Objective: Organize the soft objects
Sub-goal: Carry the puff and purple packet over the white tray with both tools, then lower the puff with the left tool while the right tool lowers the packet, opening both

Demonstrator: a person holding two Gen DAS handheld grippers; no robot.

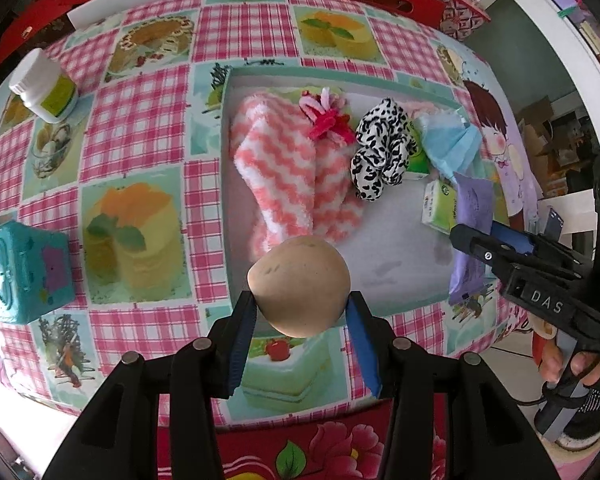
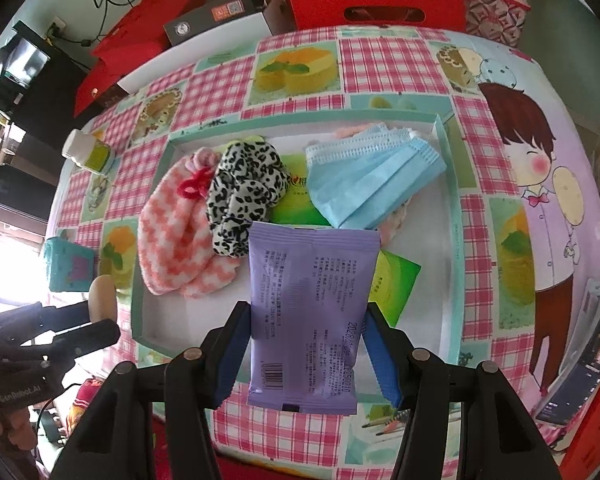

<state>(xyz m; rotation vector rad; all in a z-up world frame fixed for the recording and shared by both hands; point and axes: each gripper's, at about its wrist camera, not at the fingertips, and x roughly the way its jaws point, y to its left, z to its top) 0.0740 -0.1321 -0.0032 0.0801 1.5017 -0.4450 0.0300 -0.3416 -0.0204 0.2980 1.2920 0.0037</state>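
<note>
My left gripper (image 1: 302, 308) is shut on a tan soft egg-shaped ball (image 1: 299, 285), held above the near edge of the shallow white tray (image 1: 400, 276). My right gripper (image 2: 308, 320) is shut on a purple tissue packet (image 2: 310, 316), held over the tray's near right part; the packet also shows in the left wrist view (image 1: 470, 236). In the tray lie pink-and-white fuzzy socks (image 1: 295, 168), a leopard-print scrunchie (image 1: 380, 148), blue face masks (image 2: 372, 176) and green tissue packs (image 2: 392, 284).
On the checked tablecloth left of the tray stand a white pill bottle (image 1: 45, 86) and a teal box (image 1: 23, 272). Red boxes (image 2: 376, 4) line the table's far edge. The tray's teal rim (image 2: 452, 200) stands up along its right side.
</note>
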